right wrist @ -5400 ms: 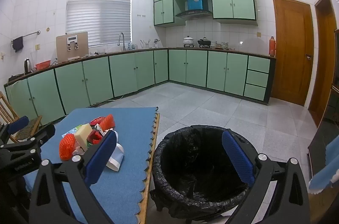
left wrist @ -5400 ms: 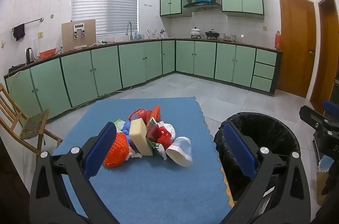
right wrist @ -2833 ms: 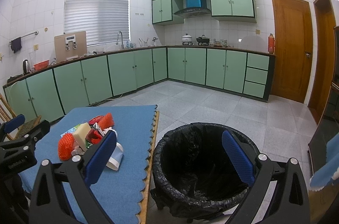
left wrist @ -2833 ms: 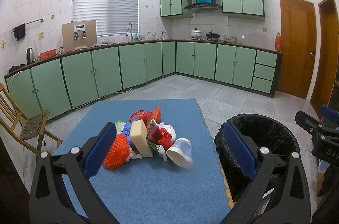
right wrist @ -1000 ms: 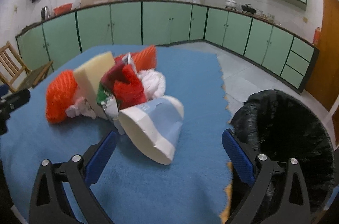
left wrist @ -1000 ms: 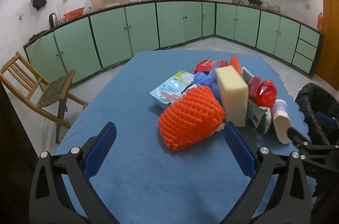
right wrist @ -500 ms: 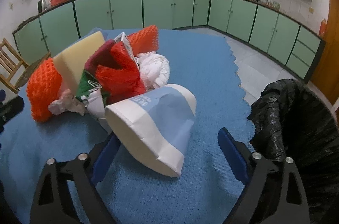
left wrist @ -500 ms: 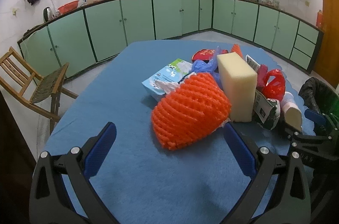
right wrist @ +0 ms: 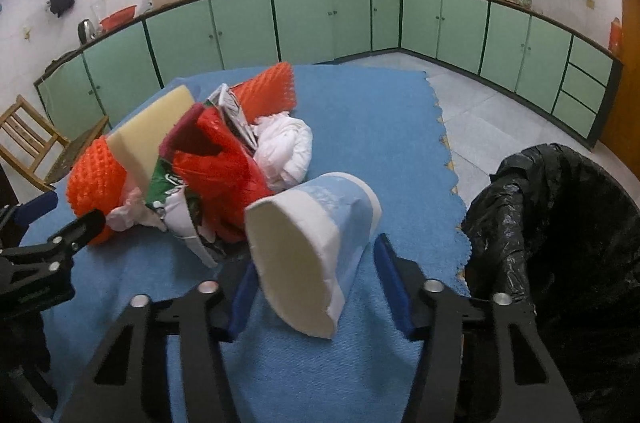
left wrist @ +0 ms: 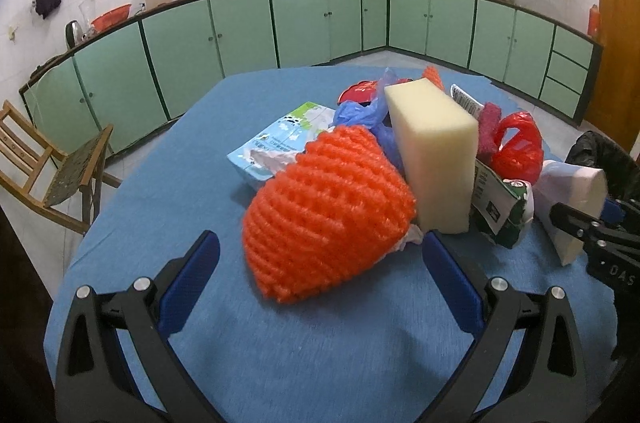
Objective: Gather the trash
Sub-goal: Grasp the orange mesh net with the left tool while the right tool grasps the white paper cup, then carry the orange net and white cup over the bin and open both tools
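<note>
A pile of trash lies on the blue-covered table [left wrist: 168, 191]. It holds an orange foam net [left wrist: 328, 207], a yellow sponge block [left wrist: 432, 151], a red plastic bag [left wrist: 516, 147] and a blue-and-white paper cup [right wrist: 316, 243] on its side. My left gripper [left wrist: 318, 263] is open, its fingers on either side of the near end of the orange net without touching it. My right gripper [right wrist: 316, 263] straddles the paper cup and its jaws are closing. The left pad is at the cup's rim, while a small gap shows at the right pad.
A bin lined with a black bag [right wrist: 560, 243] stands off the table's right edge. A wooden chair [left wrist: 48, 159] stands on the left of the table. Green cabinets [left wrist: 312, 15] line the walls beyond. A milk wrapper [left wrist: 280, 139] and white crumpled tissue [right wrist: 288, 143] lie in the pile.
Both grippers came down and closer to the pile. The left now flanks the orange net. The right jaws narrowed around the paper cup.
</note>
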